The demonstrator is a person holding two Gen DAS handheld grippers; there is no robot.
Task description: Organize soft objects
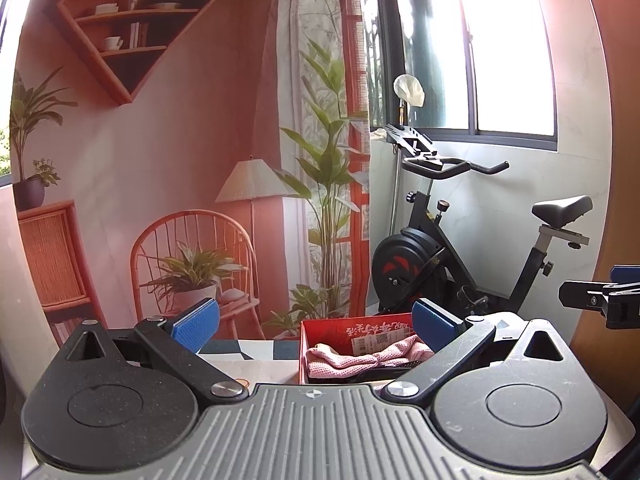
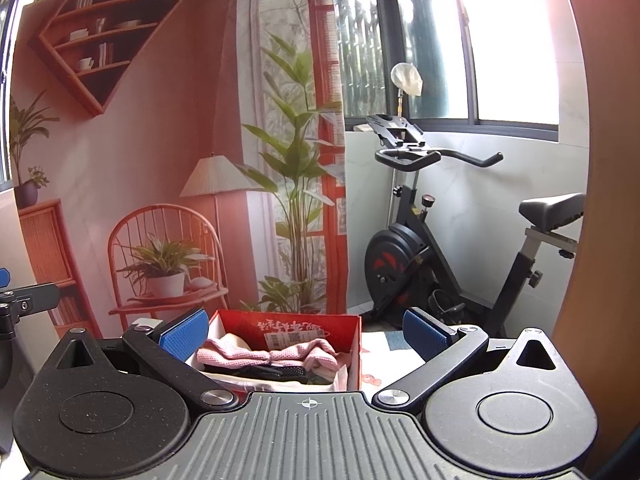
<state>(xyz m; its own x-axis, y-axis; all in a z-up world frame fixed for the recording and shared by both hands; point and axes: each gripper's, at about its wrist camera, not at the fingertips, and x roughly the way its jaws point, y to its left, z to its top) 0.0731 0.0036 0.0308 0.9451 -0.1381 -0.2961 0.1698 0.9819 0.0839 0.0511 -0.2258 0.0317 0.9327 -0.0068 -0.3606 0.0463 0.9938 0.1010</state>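
Right wrist view: pink cloth (image 2: 266,354) lies crosswise in the red box (image 2: 354,356), probably nearer right tongs (image 2: 302,334); both tongs gape empty.

red box (image 2: 288,326): inner back wall carries a row of white brush-style Chinese characters, upside down, not legible. Below it a white sticker (image 2: 294,336) with barcode and QR code, digits too small. Nothing else readable.

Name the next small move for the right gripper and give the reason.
Probably lower the right gripper toward the pink cloth in the red box. Its jaws stand wide open and empty, raised above the box, and the cloth lies loosely on top.
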